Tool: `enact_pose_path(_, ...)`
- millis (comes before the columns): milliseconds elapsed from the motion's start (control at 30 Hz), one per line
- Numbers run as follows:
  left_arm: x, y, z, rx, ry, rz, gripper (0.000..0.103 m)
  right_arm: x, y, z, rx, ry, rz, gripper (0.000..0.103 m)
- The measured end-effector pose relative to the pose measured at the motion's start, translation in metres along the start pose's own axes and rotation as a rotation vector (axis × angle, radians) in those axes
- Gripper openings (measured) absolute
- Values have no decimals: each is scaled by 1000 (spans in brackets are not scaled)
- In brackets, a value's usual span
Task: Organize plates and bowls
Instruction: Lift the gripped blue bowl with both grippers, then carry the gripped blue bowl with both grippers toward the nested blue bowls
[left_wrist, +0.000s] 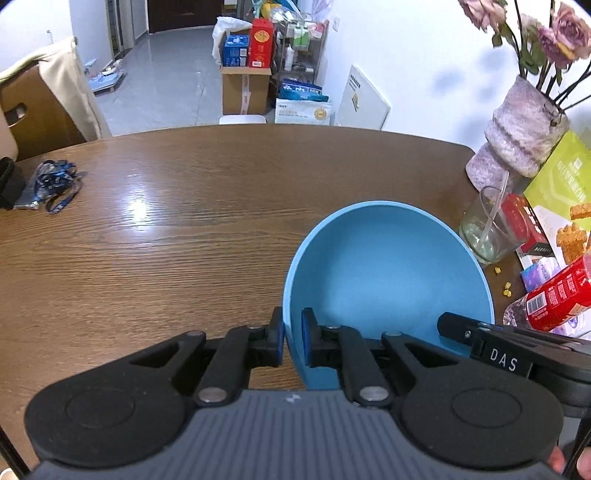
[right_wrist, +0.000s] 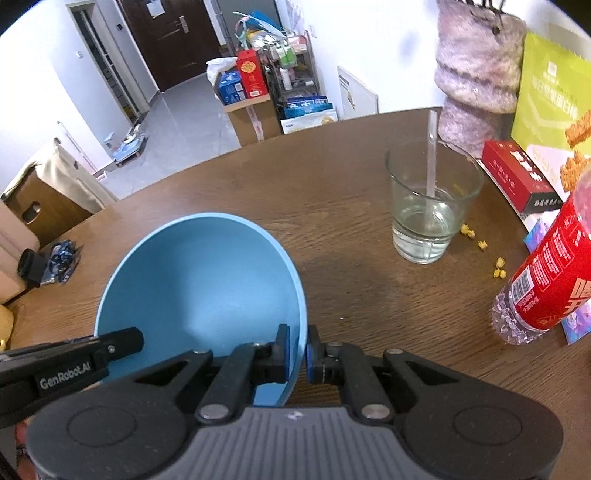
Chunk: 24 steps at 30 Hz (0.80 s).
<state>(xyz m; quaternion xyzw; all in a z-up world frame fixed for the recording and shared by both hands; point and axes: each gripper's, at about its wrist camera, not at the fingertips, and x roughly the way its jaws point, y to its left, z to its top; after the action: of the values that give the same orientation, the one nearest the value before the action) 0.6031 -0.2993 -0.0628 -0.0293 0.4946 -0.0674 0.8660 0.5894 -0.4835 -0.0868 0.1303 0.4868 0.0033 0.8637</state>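
Note:
A blue bowl (left_wrist: 388, 273) is held over the wooden table (left_wrist: 166, 229) by both grippers. My left gripper (left_wrist: 293, 338) is shut on the bowl's left rim, one pad inside and one outside. My right gripper (right_wrist: 298, 352) is shut on the bowl's (right_wrist: 199, 280) right rim in the same way. The bowl is empty and tilted toward the cameras. The right gripper's finger shows at the bowl's right edge in the left wrist view (left_wrist: 458, 328). No plates are in view.
A glass with a straw (right_wrist: 428, 206), a red-labelled bottle (right_wrist: 546, 277), a red box (right_wrist: 517, 177), a snack bag (right_wrist: 554, 110) and a vase (right_wrist: 476, 66) stand at the right. Yellow crumbs (right_wrist: 498, 267) lie nearby. A blue lanyard (left_wrist: 55, 184) lies far left.

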Motion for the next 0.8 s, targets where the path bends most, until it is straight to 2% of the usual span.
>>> enact_pose_path(367,-44,49,-16,-61,-46,36,10,-23,51,-13,-73,-20,38,8)
enact_pose_path(800,-85,120,-35,-146,-83,92,10,-36,134,-35,-176,-17,90,8)
